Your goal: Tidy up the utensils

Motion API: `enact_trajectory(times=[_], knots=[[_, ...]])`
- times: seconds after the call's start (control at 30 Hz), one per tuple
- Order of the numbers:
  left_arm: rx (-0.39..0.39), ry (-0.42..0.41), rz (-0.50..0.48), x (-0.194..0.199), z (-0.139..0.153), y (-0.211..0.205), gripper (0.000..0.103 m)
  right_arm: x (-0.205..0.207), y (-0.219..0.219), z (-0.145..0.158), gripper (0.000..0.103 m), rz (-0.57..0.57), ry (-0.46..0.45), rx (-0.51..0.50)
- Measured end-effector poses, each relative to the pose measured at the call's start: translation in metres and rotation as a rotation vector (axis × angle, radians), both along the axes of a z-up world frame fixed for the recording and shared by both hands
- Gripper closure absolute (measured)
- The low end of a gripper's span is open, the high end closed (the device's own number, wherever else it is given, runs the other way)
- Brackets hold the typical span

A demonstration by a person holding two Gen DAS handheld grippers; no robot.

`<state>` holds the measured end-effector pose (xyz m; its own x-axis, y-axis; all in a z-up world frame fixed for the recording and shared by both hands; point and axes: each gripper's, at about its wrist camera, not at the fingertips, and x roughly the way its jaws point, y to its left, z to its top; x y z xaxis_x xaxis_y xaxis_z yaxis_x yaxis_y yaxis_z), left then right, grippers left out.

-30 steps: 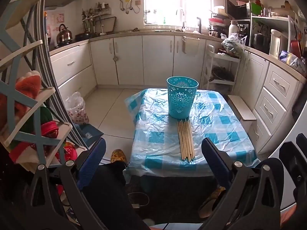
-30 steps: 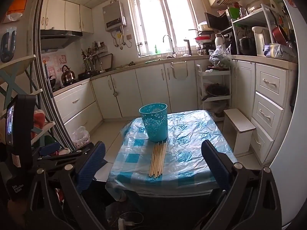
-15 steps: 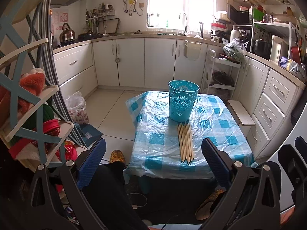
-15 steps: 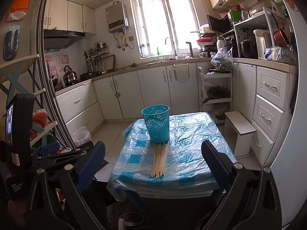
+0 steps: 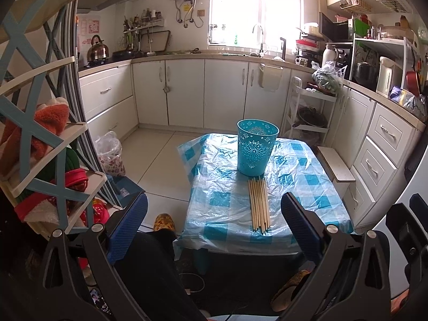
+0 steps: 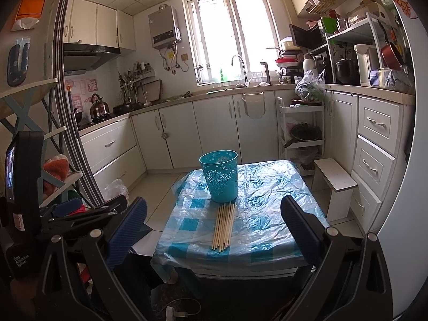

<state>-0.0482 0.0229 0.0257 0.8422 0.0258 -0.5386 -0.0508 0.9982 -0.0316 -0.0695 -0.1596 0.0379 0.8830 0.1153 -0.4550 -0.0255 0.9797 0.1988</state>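
1. A bundle of thin, pale wooden chopsticks is seen lying flat on a low table, the sticks side by side and touching, their far ends just beside the foot of a bin. In the right wrist view the same chopsticks are shown running from the bin toward the table's near edge.

2. The sticks are judged to be light, stiff and smooth. Because they are slim and round, they are likely to roll or slip apart if only some of them are pinched.

3. A hold across the whole bundle near its middle is judged safest, so that the sticks stay level when lifted. A hold near the close ends would leave the far ends free to tip into the bin.

4. A teal plastic bin with a cut-out flower pattern is set upright at the middle of the table, open at the top; nothing can be seen inside it. It looks light and may be knocked over easily.

5. The table is covered by a blue-and-white checked cloth under a wrinkled clear plastic sheet, a surface judged slippery.

6. The left gripper is held well back from the table, its jaws wide apart and holding nothing.

7. The right gripper is likewise held back, its jaws wide apart with nothing between them.

8. Around the table a kitchen is shown, with white cupboards, a sink tap under a bright window, and a kettle on the stove.
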Motion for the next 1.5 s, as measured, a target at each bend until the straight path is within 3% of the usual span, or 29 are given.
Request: enact_trajectory(times=[1.5], knots=[[0.022,-0.047,0.004,-0.016,0.013,-0.004,0.007,-0.004,0.007,0.006,0.007,0.003,-0.017,0.011]])
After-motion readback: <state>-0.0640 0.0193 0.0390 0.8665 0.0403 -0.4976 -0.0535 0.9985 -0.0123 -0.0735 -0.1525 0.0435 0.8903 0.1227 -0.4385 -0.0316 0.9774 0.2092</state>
